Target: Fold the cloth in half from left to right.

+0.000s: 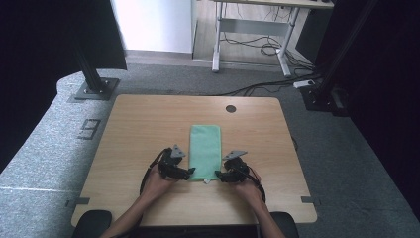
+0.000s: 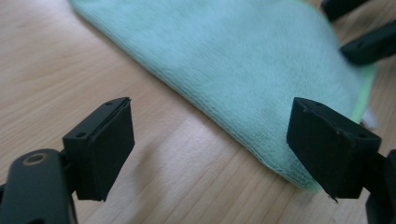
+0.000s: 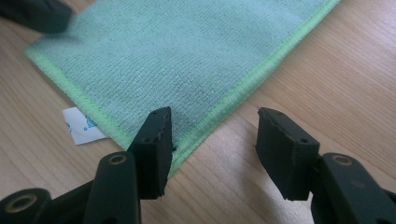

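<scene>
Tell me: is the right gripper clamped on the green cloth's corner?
No; in the right gripper view the right gripper stands open, the green cloth corner lying unpinched beside one pad.

Bare wood left and right of the folded green cloth [image 1: 205,150] for you, far half of the table [image 1: 148,119] open, your 2 grippers flank the cloth's near corners, white tag [image 3: 79,125] beside near edge.

A mint-green microfibre cloth [image 1: 205,151] (folded into a long strip) lay flat mid-table, white label [image 3: 80,125] at its near edge.
</scene>
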Motion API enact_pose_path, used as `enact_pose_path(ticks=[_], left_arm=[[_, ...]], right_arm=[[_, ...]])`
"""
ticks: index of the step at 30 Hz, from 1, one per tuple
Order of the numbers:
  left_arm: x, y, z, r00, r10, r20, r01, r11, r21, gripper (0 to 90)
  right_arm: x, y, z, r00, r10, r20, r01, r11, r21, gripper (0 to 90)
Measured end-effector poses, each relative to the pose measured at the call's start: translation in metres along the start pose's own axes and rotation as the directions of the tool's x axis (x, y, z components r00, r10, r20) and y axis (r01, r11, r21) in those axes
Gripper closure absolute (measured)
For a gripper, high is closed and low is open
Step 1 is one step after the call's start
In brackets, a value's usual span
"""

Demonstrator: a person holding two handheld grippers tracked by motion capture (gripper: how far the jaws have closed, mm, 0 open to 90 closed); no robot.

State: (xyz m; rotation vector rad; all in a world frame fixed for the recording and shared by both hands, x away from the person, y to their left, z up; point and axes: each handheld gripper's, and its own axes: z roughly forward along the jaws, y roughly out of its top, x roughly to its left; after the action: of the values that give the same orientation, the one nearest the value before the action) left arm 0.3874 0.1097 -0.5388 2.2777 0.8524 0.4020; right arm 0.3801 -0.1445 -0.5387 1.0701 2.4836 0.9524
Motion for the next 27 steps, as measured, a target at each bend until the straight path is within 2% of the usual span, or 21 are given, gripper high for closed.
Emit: enact_pose_path(ticks=[1,2,4,6,14,18,23,27], left_arm=[[-0.002,-0.001,0.003,0.9998,0.017,-0.013,-0.017,0.9997,0.017,15.0],[-0.002,-0.002,0.003,1.0,0.0,-0.006,0.0,1.0,0.007,14.9],[0.001,-0.003,0.002,0.9997,-0.025,-0.003,0.025,0.9995,0.02,15.2],[0.004,-0.005,0.0,0.9995,-0.025,-0.019,0.025,0.9994,0.024,15.1],[0.018,-0.013,-0.007,0.9971,-0.071,-0.027,0.072,0.9968,0.034,15.0],[0.018,-0.014,-0.007,0.9971,-0.072,-0.023,0.073,0.9968,0.032,15.1],[0.016,-0.012,-0.012,0.9983,-0.054,-0.024,0.054,0.9985,0.005,14.6],[0.015,-0.013,-0.025,0.9981,-0.061,0.006,0.061,0.9976,-0.031,14.2]], right_arm=[[0.0,0.0,-0.001,1.0,-0.001,0.001,0.001,1.0,0.003,45.1],[-0.001,-0.001,-0.001,1.0,-0.002,0.002,0.002,1.0,0.004,44.9],[-0.001,0.0,-0.001,1.0,0.0,0.002,0.0,1.0,0.005,44.3],[0.0,0.001,0.001,1.0,-0.002,0.008,0.002,1.0,0.005,43.8],[0.01,0.011,0.01,0.9997,-0.025,0.007,0.025,1.0,-0.011,44.4],[0.011,0.009,0.01,0.9999,-0.009,-0.005,0.009,1.0,-0.01,44.1],[0.008,0.008,0.009,1.0,-0.004,-0.006,0.004,1.0,-0.019,38.0],[0.001,0.005,0.003,0.9996,0.021,-0.017,-0.022,0.999,-0.043,32.4]])
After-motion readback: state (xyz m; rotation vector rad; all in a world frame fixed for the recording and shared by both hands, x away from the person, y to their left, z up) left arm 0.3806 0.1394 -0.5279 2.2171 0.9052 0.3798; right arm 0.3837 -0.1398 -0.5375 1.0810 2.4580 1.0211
